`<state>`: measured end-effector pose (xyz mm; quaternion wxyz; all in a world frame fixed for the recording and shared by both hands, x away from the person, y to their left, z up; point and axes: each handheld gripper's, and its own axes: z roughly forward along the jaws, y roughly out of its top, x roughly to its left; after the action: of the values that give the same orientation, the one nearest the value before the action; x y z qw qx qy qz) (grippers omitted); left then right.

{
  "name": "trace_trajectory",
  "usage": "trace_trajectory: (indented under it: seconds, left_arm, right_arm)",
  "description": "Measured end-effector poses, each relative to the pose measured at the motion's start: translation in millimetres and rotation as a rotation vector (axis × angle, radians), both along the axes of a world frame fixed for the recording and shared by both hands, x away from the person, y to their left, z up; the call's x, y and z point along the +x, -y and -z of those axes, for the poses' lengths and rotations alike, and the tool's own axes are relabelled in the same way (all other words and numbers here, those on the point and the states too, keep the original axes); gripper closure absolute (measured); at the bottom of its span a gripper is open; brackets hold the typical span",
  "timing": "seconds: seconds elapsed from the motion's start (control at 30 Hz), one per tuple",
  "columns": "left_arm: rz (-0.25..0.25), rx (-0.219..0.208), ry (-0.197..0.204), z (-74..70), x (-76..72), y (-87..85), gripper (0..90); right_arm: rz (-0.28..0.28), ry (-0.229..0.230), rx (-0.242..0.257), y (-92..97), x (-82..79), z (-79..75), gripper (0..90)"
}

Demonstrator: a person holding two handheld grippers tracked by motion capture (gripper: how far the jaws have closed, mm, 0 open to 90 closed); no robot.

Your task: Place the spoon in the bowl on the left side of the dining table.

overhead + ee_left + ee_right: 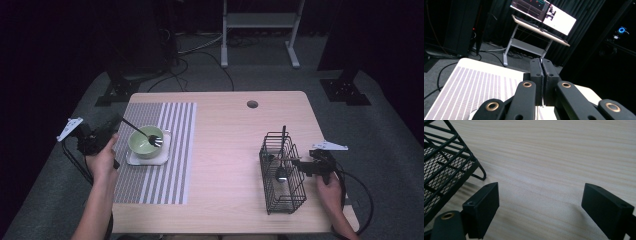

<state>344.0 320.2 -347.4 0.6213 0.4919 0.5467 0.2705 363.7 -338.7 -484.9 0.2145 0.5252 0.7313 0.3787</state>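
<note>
**Fork held over the bowl at the table's left edge; right gripper open beside the wire basket**

A light wooden table (225, 150) carries everything. A striped placemat (160, 175) lies along the table's left side, running from near the far edge almost to the near edge. A black wire basket (281, 172) stands toward the near right corner, with a dark utensil (282, 150) upright inside it, handle pointing up above the rim.

On the placemat, toward its far half and close to the table's left edge, a white square plate (131, 160) holds a green bowl (142, 142). A fork (145, 134) slants across the bowl, its tines over the bowl's right rim and its dark handle running up and left to the left gripper (107, 131), which hangs just past the table's left edge in the person's left hand (102, 160). In the left gripper view its jaws are pressed together with only a thin sliver between them, where a narrow edge of the handle seems to be pinched; the placemat stretches away beneath.

The right gripper (300, 162) sits at the basket's right side, near the table's right edge, held by the right hand (330, 187). In the right gripper view its jaws stand wide apart with nothing between them, bare wood below and the basket's corner and wire foot just beside the left jaw.
</note>
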Motion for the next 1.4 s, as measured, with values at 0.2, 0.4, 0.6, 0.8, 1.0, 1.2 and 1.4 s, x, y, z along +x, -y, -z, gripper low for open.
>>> trace_trajectory:
  seconds: [0.2, 0.4, 0.6, 0.8, 1.0, 1.2, 1.4]
  left_arm:
    - [-0.032, 0.003, -0.007, 2.4, 1.3, -10.0, 88.9]
    - [-0.062, -0.003, -0.023, 8.7, 2.2, -17.7, 88.8]
    - [-0.081, 0.003, -0.041, 14.9, 2.9, -22.9, 88.9]
    - [-0.104, -0.001, -0.062, 23.3, 3.5, -27.5, 88.8]
    - [-0.112, 0.011, -0.081, 31.7, 3.4, -29.0, 88.8]
    - [-0.121, 0.017, -0.095, 37.7, 3.8, -30.6, 88.2]
    - [-0.126, 0.01, -0.108, 43.5, 4.1, -32.2, 88.4]
  right_arm:
    - [-0.001, -0.001, -0.003, -0.2, 0.1, 0.1, 13.6]
    - [-0.001, -0.001, -0.002, -0.2, 0.1, 0.1, 13.6]
    - [-0.001, -0.001, -0.003, -0.2, 0.1, 0.1, 13.6]
    - [0.0, -0.002, -0.003, -0.2, 0.1, 0.1, 13.6]
    - [-0.001, 0.0, -0.004, -0.2, 0.1, 0.1, 13.6]
    - [0.0, -0.001, -0.003, -0.3, 0.0, 0.1, 13.6]
    - [0.0, -0.001, -0.004, -0.3, 0.0, 0.1, 13.6]
